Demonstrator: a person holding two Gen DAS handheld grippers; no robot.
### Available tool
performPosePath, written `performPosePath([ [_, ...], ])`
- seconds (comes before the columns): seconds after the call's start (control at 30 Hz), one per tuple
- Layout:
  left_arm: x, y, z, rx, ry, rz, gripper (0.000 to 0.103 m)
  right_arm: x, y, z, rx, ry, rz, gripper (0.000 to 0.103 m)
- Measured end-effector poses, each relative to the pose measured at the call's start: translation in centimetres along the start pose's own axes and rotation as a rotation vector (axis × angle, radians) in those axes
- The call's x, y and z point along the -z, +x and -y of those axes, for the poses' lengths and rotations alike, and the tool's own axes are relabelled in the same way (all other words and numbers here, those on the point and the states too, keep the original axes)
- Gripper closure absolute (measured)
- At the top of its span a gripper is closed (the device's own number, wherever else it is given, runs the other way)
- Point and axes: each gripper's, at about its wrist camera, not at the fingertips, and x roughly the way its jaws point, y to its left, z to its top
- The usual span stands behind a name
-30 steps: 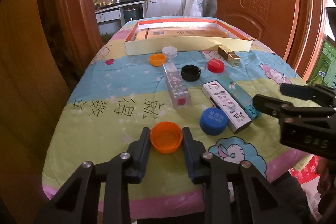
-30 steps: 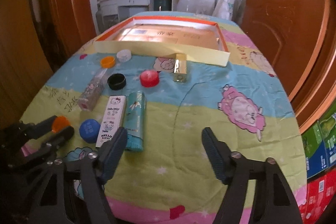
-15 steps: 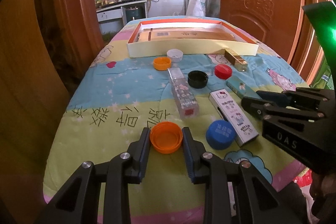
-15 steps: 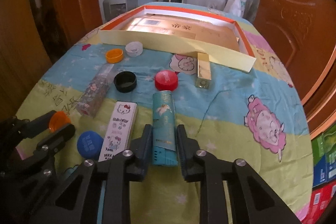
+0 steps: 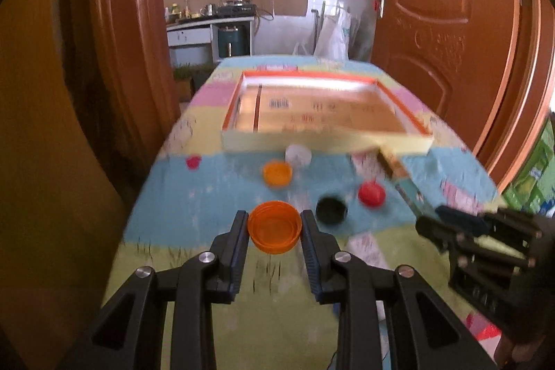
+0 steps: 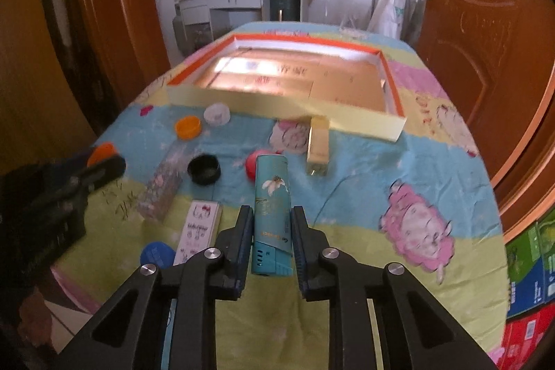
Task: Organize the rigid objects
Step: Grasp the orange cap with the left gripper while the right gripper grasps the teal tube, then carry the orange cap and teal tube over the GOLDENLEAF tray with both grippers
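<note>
My left gripper [image 5: 274,227] is shut on a large orange cap [image 5: 274,226] and holds it above the table; it also shows in the right wrist view [image 6: 101,153]. My right gripper [image 6: 270,217] is shut on a teal lighter [image 6: 271,210], lifted off the cloth, and also shows at the right of the left wrist view [image 5: 447,221]. The shallow orange-rimmed box [image 6: 277,101] lies at the far end of the table, also in the left wrist view [image 5: 326,141].
On the cloth lie a small orange cap [image 6: 188,126], white cap [image 6: 217,114], black cap [image 6: 204,169], red cap [image 6: 250,162], gold lighter [image 6: 317,144], clear glitter box [image 6: 163,185], Hello Kitty box [image 6: 198,231] and blue cap [image 6: 156,255]. Doors flank the table.
Both grippers have risen and moved forward toward the box, carrying the orange cap and the teal lighter. One second ago the right gripper was open; it closed on the lighter.
</note>
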Motion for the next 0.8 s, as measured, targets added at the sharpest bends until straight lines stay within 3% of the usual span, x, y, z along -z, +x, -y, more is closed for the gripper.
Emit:
performPosePath([
  [0.13,-3.2,0.0,0.3,0.013,0.007,0.035,0.073,-1.3,-0.9,1.1,0.002,-0.004,0.032,0.081],
  [0.3,-6.8,1.0,0.6,-0.04,0.03,0.068,0.073,-4.1,-1.4,3.1,0.017,-0.013,0.069,0.081],
  [0.57,-11.4,4.0,0.2,-0.034,-0.005,0.069,0.073,-8.6,-0.4,5.7,0.016,-0.024,0.091,0.081],
  [0.73,-13.3,6.2,0.0,0.011,-0.039,0.047,0.073,-10.8,1.1,6.9,0.014,-0.026,0.096,0.081],
  [0.8,-13.8,7.2,0.3,-0.014,-0.023,0.033,0.073,-11.6,1.9,7.3,0.01,-0.026,0.094,0.081],
])
